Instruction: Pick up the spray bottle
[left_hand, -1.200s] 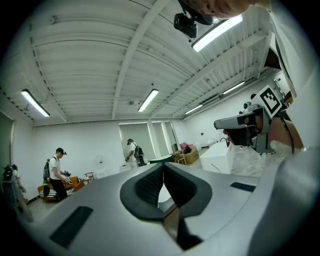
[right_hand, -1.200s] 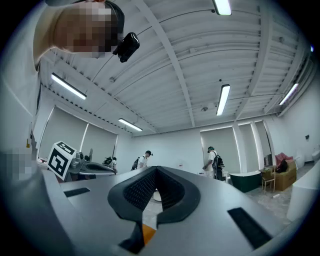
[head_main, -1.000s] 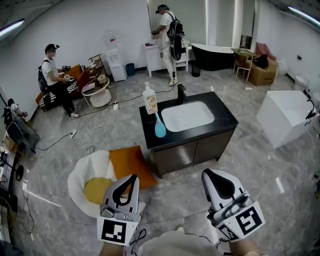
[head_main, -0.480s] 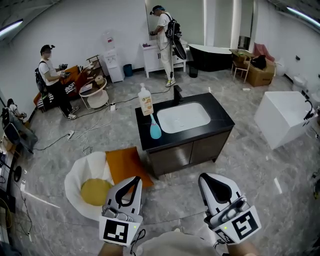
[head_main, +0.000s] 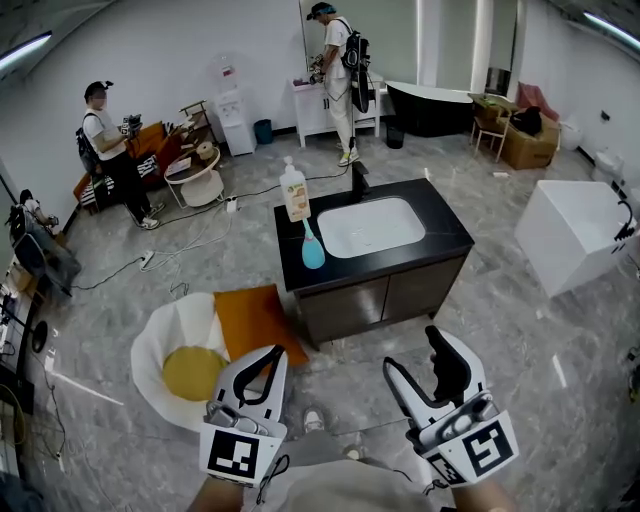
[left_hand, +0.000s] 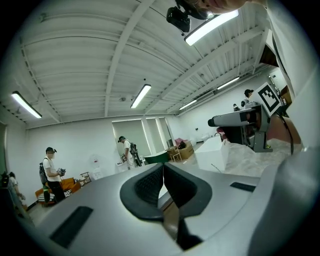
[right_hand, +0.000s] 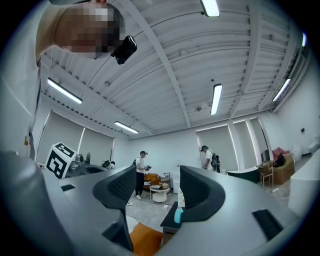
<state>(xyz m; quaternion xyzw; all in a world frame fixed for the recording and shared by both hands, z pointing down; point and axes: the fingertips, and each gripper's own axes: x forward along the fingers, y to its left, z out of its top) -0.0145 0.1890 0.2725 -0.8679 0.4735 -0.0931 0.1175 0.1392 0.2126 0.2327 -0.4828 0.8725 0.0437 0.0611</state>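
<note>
**Spray bottle not grabbed yet, both tongs well back from the counter**

The spray bottle (head_main: 294, 192) is seen standing upright on the black counter (head_main: 445, 238), at its left end beside the white sink (head_main: 372, 226). A blue item (head_main: 313, 250) is laid just in front of it. The left tongs (head_main: 272, 356) are clenched, with nothing between the pads. The right tongs (head_main: 412, 350) are being opened with nothing caught in them. Through their gap the bottle is only glimpsed in the distance. Both are held low over the grey floor (head_main: 520, 330), well apart from the counter.
</note>
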